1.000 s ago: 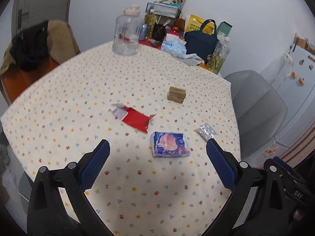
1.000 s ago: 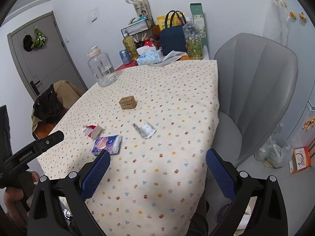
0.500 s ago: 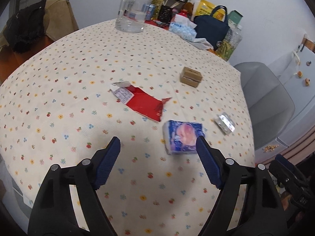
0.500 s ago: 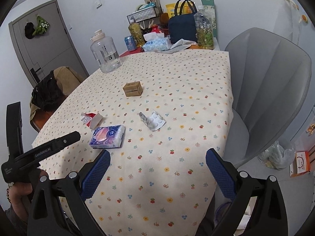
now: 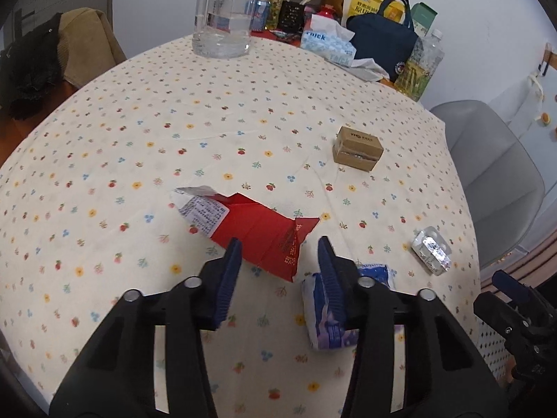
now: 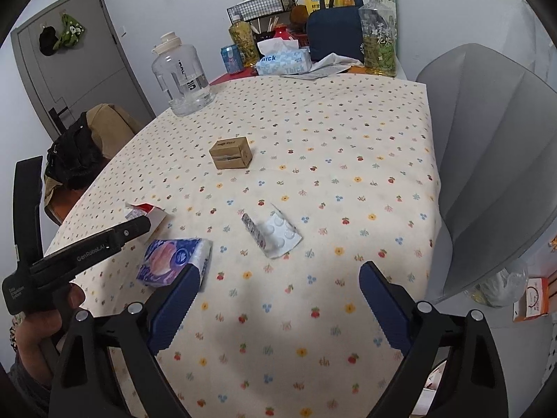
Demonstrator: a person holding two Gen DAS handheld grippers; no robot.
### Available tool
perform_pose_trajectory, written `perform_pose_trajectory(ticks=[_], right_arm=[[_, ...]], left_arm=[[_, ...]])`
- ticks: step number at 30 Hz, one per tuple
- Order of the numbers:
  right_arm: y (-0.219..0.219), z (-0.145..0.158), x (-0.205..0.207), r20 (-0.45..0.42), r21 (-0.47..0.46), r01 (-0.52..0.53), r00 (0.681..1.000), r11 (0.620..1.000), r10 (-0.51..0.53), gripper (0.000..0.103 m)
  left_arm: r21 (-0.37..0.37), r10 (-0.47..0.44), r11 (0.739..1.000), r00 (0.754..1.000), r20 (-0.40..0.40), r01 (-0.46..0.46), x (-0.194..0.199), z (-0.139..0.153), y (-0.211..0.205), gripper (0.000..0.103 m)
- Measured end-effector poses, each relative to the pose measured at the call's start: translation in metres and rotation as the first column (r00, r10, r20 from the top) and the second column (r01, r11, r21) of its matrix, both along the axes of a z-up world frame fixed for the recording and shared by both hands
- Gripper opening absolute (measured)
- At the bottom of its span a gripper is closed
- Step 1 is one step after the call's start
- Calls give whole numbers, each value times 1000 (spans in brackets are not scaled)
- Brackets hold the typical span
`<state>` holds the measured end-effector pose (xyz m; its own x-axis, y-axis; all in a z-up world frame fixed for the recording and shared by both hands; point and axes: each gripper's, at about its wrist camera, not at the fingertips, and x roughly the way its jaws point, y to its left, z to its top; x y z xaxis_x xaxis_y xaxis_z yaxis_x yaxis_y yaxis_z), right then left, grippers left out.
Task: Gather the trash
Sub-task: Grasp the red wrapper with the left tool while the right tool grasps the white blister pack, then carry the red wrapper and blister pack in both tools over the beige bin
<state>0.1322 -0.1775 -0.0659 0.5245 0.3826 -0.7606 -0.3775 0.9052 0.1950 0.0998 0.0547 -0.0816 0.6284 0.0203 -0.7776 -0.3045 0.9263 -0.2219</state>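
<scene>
Floral cotton tablecloth [image 5: 209, 111]; flattened red carton [image 5: 264, 237] between narrowing, unclenched left tool [image 5: 278, 254].

White walls, grey door [image 6: 80, 48], grey chair [image 6: 487, 160] beside floral-clothed table [image 6: 313, 132].

Open cloth all around the small brown box [image 6: 231, 152], blocked only behind by the water jug [image 6: 182, 77] and tissue box [image 6: 283, 61], in front by the blister pack [image 6: 275, 235], tissue packet [image 6: 174, 261] and red wrapper [image 5: 259, 231]
</scene>
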Motion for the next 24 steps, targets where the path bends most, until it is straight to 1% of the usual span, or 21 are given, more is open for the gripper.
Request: perform_pose_trajectory(ticks=[1,2,3,4,10,16,17,18,19,20,21,23,24], right_arm=[[2,-1,3,-2,-3,-4,1000,1000,4,91],[5,-3,5,-4,-8,-10,1000,1000,10,92],[8,-5,8,-7,-15,-16,1000,1000,16,92],[10,-7,10,-10,-20,-19,1000,1000,19,93],[23,-20,25,-41,-50,-42,998,998,40,94],[42,-32,42,-57,-100,-58,997,993,52,93],[46,-36,45,-69,-115,-63,996,991,56,87],[49,-39,47,-84,-131,-68,995,989,57,77],[51,-39,47,-67,-151,-65,996,986,55,75],[54,-38,45,-59,-179,-68,997,982,58,61],[55,-36,43,-55,-200,-71,997,977,62,41],[54,-32,39,-73,-154,-98,993,983,88,38],[54,-28,34,-64,-148,-107,993,983,99,37]], left_arm=[[0,5,1000,1000,-9,-5,4,-4,1,30],[4,9,1000,1000,-16,-8,6,-6,2,17],[4,7,1000,1000,-20,-7,8,-8,2,8],[-1,3,1000,1000,-22,-3,10,-10,4,3],[-29,50,998,999,10,-50,-2,-2,25,3],[-35,90,995,996,26,-89,-16,9,43,3],[-34,93,995,995,29,-92,-19,11,45,3],[-33,94,995,995,32,-93,-20,12,45,3],[-30,93,995,995,37,-91,-22,15,45,3],[-29,91,996,995,40,-90,-24,16,44,3],[-30,87,996,995,42,-86,-25,18,43,3],[-31,75,997,996,49,-74,-27,21,39,3],[-32,70,997,996,52,-68,-27,22,36,3]])
